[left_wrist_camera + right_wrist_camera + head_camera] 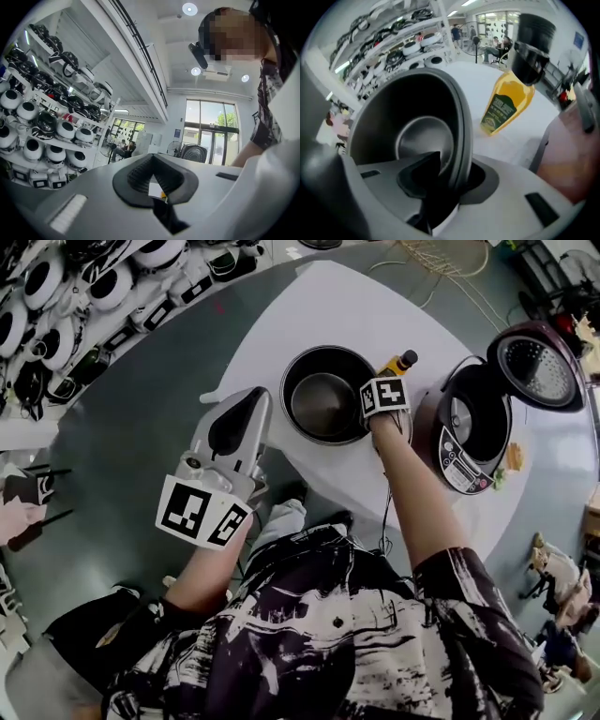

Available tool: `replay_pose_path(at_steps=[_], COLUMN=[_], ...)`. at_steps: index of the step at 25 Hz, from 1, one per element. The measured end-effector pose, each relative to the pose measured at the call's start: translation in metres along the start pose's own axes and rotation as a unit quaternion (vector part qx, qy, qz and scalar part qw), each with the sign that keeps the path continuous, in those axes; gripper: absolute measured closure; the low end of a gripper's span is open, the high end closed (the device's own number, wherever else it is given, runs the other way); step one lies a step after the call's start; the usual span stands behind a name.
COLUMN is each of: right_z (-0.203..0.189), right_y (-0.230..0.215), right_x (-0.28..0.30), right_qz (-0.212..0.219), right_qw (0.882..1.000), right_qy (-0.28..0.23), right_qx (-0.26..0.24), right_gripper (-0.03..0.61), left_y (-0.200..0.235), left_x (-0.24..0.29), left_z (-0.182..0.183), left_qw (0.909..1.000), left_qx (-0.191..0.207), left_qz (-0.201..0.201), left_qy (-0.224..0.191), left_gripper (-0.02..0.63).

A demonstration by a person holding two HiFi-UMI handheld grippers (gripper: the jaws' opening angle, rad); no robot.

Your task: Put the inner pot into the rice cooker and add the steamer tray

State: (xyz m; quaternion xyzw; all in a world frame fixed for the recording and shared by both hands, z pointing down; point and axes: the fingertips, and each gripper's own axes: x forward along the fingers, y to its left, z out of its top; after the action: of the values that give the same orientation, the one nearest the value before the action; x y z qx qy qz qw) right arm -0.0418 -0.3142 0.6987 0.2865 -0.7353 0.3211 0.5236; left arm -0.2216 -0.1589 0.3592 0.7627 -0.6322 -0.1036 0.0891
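Note:
The dark inner pot (309, 367) stands on the white round table (347, 306), with a shiny steel round shape low inside it. My right gripper (373, 409) points steeply down at the pot's right rim. In the right gripper view the inner pot (408, 108) has its rim between the pads of my right gripper (450, 176), one pad inside and one outside, pressed on it. The rice cooker (469, 432) stands open to the right, lid (536, 367) raised. My left gripper (259, 397) hovers level off the table's left edge, shut and empty, away from the pot. In its own view my left gripper (154, 161) has its pads together.
A yellow oil bottle (401, 362) with a dark cap stands just behind the pot, close to the right gripper, and shows as the bottle (506, 105) beside the pot. Shelves of round black-and-white devices (56, 296) line the left. The grey floor surrounds the table.

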Motion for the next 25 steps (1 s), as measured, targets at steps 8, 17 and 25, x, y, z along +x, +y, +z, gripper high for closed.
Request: replay_pose_path(at_steps=[8, 17, 25], right_z=[-0.007, -0.009, 0.009], right_y=[-0.010, 0.004, 0.021], right_x=[-0.006, -0.035, -0.078], right_qz=[-0.041, 0.000, 0.072], right_qw=[0.999, 0.999, 0.996], right_qy=[0.032, 0.013, -0.051], right_qx=[-0.010, -0.034, -0.007], right_gripper=[0.561, 0.580, 0.580], left_y=[0.010, -0.029, -0.071], left_x=[-0.001, 0.024, 0.033], left_z=[0.012, 0.020, 0.032], left_qw=[1.0000, 0.9988, 0.9951], left_qx=[0.000, -0.001, 0.010], left_qz=[0.002, -0.047, -0.095], left_qy=[-0.009, -0.012, -0.027], left_gripper=[0.609, 0.609, 0.609])
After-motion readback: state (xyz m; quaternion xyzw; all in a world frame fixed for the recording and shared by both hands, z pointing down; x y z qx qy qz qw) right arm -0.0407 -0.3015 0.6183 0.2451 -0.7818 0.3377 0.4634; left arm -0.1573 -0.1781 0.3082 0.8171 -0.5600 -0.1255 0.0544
